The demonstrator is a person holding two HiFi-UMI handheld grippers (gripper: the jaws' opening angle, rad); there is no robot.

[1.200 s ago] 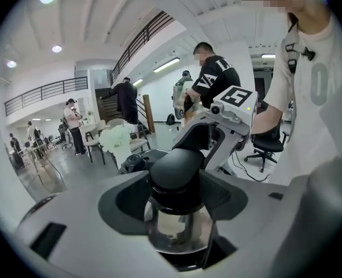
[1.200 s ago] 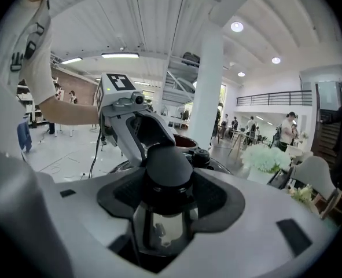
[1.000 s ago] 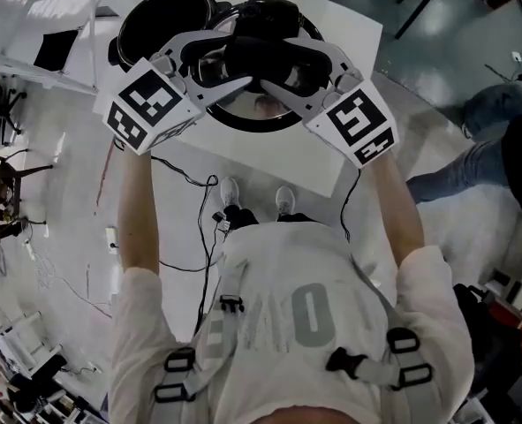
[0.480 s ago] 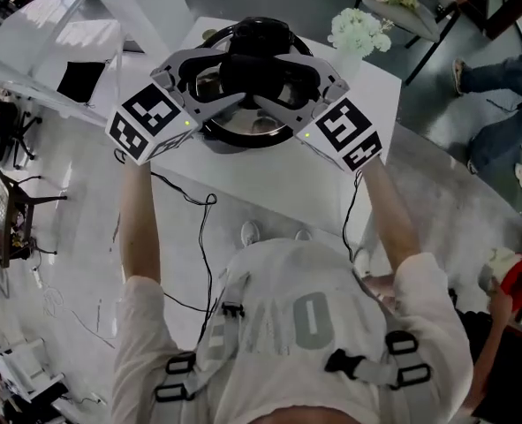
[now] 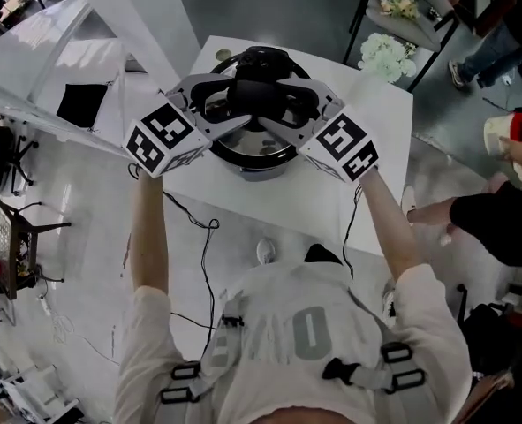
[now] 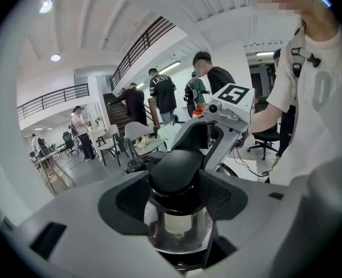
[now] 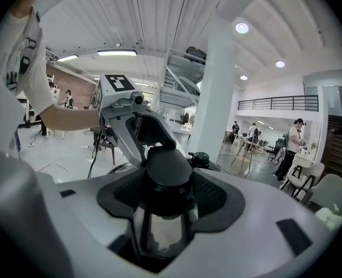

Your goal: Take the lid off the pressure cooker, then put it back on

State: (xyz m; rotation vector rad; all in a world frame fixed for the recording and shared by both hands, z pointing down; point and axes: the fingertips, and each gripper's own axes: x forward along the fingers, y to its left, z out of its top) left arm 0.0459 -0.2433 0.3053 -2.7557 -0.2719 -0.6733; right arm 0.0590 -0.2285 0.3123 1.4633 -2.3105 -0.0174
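From above, my left gripper (image 5: 225,104) and right gripper (image 5: 291,106) meet at the lid (image 5: 243,141), right over the pressure cooker (image 5: 261,173) on the desk (image 5: 366,175).

Left gripper view: my jaws squeeze its black handle (image 6: 179,169).

Right gripper view: same squeeze.

The lid looks heavy, hard and slippery, so I hold that fat handle.

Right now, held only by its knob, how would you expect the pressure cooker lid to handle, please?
Probably stiff and fairly heavy: the lid looks like polished metal. The left tool and right tool both clamp only its black knob, so it might swing or tilt. That rounded, smooth knob could slip.
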